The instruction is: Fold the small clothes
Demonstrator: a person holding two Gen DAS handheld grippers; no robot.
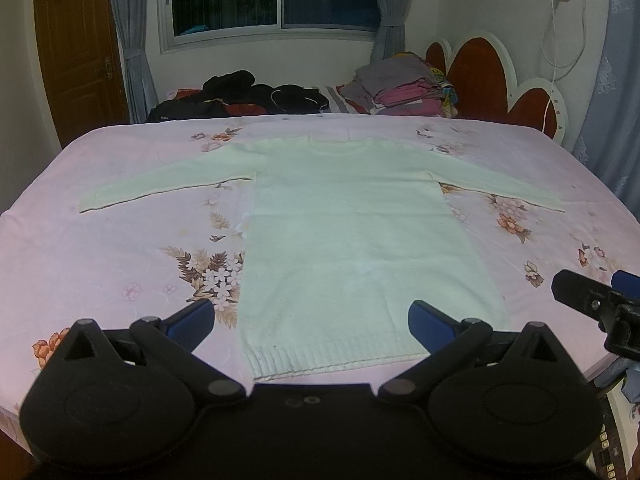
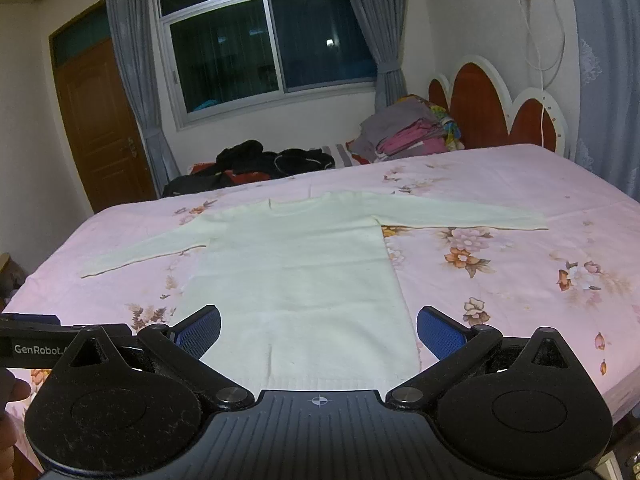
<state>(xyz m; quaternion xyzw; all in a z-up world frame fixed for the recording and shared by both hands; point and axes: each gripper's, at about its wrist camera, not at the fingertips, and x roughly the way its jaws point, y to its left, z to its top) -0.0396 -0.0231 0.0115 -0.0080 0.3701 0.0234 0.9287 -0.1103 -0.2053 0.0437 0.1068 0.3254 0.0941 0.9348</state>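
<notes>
A pale cream knitted sweater [image 1: 352, 236] lies flat on the bed, neck away from me, both sleeves spread out to the sides. Its ribbed hem [image 1: 340, 360] is nearest the bed's front edge. My left gripper [image 1: 310, 326] hovers open above the hem, blue pads wide apart with nothing between them. In the right wrist view the same sweater [image 2: 296, 276] fills the middle, and my right gripper [image 2: 318, 334] is open over its lower part, holding nothing. The right gripper [image 1: 596, 300] also shows at the right edge of the left wrist view.
The bed has a pink floral sheet [image 1: 120, 248]. A stack of folded clothes [image 1: 404, 88] and a heap of dark clothes [image 1: 248, 96] lie at the far side. A red and white headboard [image 1: 492, 80] stands at the right. A person's hand [image 2: 12, 396] shows at lower left.
</notes>
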